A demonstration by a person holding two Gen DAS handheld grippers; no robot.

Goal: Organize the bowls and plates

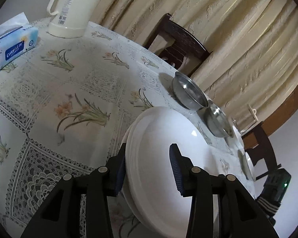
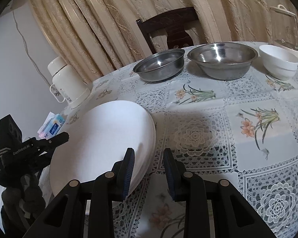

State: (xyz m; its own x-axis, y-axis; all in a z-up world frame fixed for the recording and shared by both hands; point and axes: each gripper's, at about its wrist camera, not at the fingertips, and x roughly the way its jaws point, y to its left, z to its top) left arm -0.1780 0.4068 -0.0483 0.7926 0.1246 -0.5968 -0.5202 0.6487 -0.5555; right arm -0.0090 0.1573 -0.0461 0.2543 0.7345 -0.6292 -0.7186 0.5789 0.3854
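A stack of white plates [image 1: 159, 138] [image 2: 105, 138] lies on the floral tablecloth [image 1: 69, 99]. My left gripper [image 1: 148, 158] is open and straddles the stack's rim, one finger outside the edge and the other over the top plate. My right gripper [image 2: 149, 158] is also open, astride the opposite rim with its left finger over the plate. In the right wrist view the left gripper [image 2: 63, 136] shows at the stack's far side. Two steel bowls [image 2: 159, 67] [image 2: 222, 61] and a white bowl [image 2: 279, 62] stand in a row at the table's far edge.
A cream kettle [image 1: 75, 8] and a tissue pack [image 1: 12, 45] stand at one side of the table. A glass kettle [image 2: 288, 29] is at the far right. A dark wooden chair [image 2: 168, 29] and curtains are behind the round table's edge.
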